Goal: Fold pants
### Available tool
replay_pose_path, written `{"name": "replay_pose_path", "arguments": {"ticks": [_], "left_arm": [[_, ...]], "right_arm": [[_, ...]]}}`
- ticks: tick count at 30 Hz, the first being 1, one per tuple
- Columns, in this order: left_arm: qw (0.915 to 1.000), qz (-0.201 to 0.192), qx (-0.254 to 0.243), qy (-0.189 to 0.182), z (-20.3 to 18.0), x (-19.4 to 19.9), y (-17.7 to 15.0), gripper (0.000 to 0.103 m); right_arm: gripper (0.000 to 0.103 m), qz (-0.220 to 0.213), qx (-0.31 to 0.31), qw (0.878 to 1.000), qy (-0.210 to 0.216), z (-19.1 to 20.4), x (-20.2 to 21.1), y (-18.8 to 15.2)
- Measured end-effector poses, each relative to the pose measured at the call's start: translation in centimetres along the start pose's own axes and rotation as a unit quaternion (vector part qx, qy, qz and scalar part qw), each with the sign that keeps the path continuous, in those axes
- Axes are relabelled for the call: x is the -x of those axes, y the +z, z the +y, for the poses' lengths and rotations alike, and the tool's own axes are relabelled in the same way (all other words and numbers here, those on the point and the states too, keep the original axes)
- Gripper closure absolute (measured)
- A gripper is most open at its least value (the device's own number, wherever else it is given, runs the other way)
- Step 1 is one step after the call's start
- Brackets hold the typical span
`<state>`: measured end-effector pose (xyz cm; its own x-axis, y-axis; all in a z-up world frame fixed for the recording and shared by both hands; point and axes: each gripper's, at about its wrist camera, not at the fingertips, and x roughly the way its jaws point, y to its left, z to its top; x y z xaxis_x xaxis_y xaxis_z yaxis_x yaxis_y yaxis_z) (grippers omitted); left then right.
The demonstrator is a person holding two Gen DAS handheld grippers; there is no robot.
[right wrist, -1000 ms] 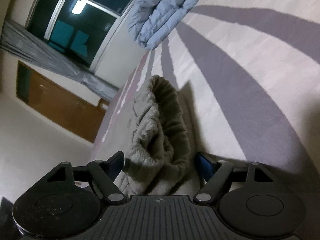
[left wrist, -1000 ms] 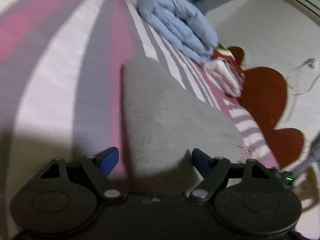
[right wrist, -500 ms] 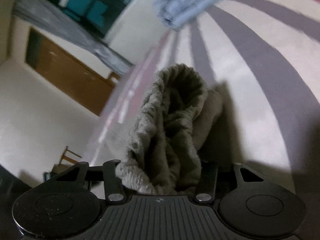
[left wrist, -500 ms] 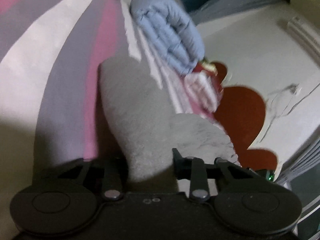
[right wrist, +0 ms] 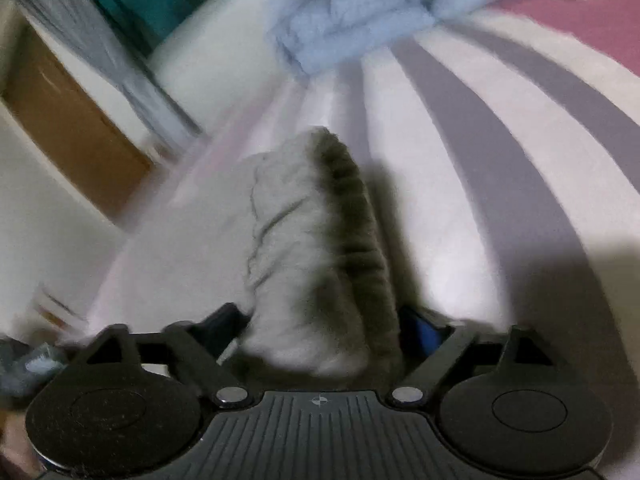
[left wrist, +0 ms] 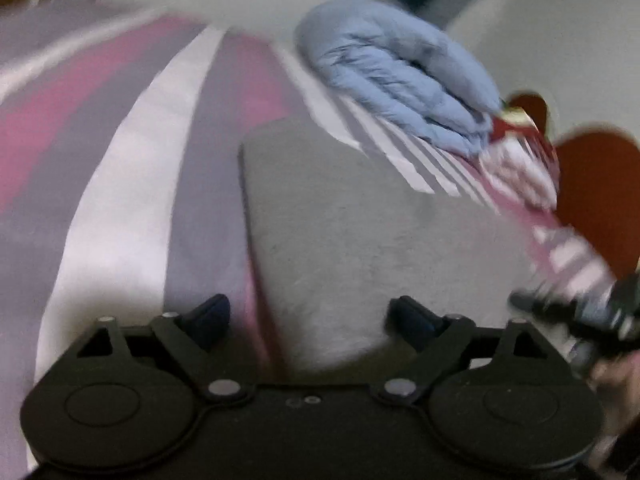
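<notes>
Grey pants [left wrist: 352, 240] lie folded on a bed with a pink, grey and white striped sheet [left wrist: 120, 184], near a blue folded quilt [left wrist: 396, 80]. The left hand-held gripper [left wrist: 308, 316] is opening wide, with the flat cloth edge lying loose between its jaws. The right hand-held gripper [right wrist: 320, 328] is also opening around the bunched waistband end [right wrist: 320, 240], apparently letting the fold settle.

Both grippers, pinched on the grey fleece pants [left wrist: 360, 240] half a second ago, are opening. The left gripper [left wrist: 308, 316] and right gripper [right wrist: 324, 332] now have jaws spread wide, with the fabric lying loosely between them on the striped bedsheet [left wrist: 120, 184].
</notes>
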<state>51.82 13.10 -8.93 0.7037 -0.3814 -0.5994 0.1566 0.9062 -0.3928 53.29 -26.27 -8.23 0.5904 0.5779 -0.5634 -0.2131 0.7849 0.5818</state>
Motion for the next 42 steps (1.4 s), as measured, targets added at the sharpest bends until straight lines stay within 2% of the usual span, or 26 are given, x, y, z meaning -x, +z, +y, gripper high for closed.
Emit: {"name": "replay_pose_path", "arguments": {"ticks": [3, 5, 6, 7, 9, 12, 14, 16, 20, 23, 26, 28, 31, 33, 36, 42], "left_arm": [[0.9997, -0.019, 0.003, 0.014, -0.3, 1.3, -0.7, 0.015], [0.9984, -0.036, -0.016, 0.042, -0.7, 3.3, -2.1, 0.006], [0.9971, -0.048, -0.028, 0.054, -0.8, 4.5, -3.0, 0.006], [0.9964, -0.058, -0.030, 0.055, -0.6, 5.8, -3.8, 0.006], [0.9947, -0.066, -0.007, 0.078, 0.2, 8.3, -5.3, 0.006], [0.9908, -0.078, 0.019, 0.108, 1.0, 12.6, -8.2, 0.006], [0.9870, -0.100, 0.035, 0.120, 0.5, 15.4, -10.0, 0.006], [0.9867, -0.113, 0.040, 0.110, -0.7, 17.9, -11.9, 0.006], [0.9833, -0.139, 0.015, 0.116, -4.2, 22.6, -15.2, 0.006], [0.9808, -0.156, 0.002, 0.117, -7.0, 25.5, -17.1, 0.006], [0.9727, -0.178, -0.011, 0.148, -10.0, 27.9, -18.8, 0.006], [0.9686, -0.195, -0.028, 0.151, -12.0, 29.5, -20.1, 0.006], [0.9622, -0.222, -0.047, 0.152, -14.6, 31.7, -22.7, 0.006], [0.9609, -0.234, -0.032, 0.144, -15.6, 33.0, -24.2, 0.006], [0.9643, -0.236, -0.025, 0.119, -16.9, 34.1, -25.4, 0.006], [0.9648, -0.228, -0.077, 0.107, -20.9, 35.1, -28.0, 0.006]], "right_arm": [[0.016, -0.012, 0.015, 1.000, -0.005, 0.2, 1.4, -0.6], [0.005, -0.039, 0.011, 0.999, -0.007, -0.2, 3.1, -1.1], [0.000, -0.052, 0.010, 0.998, -0.014, -0.7, 4.3, -1.9], [0.000, -0.053, 0.010, 0.999, -0.007, -1.1, 5.2, -2.6], [0.000, -0.046, 0.011, 0.999, 0.006, -1.5, 6.7, -4.0], [0.000, -0.055, 0.015, 0.998, -0.007, -1.0, 10.3, -6.6], [0.000, -0.083, 0.023, 0.996, -0.008, 0.0, 13.1, -8.4], [0.000, -0.110, 0.020, 0.994, -0.005, 0.8, 15.7, -10.3], [0.000, -0.138, 0.078, 0.984, -0.079, 4.1, 20.8, -15.5], [0.000, -0.169, 0.097, 0.977, -0.084, 5.9, 24.4, -19.0], [0.000, -0.203, 0.111, 0.968, -0.093, 8.6, 27.6, -21.3], [0.000, -0.225, 0.105, 0.964, -0.095, 9.7, 29.3, -23.4], [0.000, -0.228, 0.116, 0.961, -0.102, 11.3, 30.8, -25.4], [0.000, -0.234, 0.124, 0.959, -0.100, 12.2, 31.8, -26.6], [0.000, -0.225, 0.143, 0.960, -0.091, 13.6, 33.3, -28.9], [0.000, -0.220, 0.196, 0.952, -0.089, 16.4, 35.0, -32.6]]}}
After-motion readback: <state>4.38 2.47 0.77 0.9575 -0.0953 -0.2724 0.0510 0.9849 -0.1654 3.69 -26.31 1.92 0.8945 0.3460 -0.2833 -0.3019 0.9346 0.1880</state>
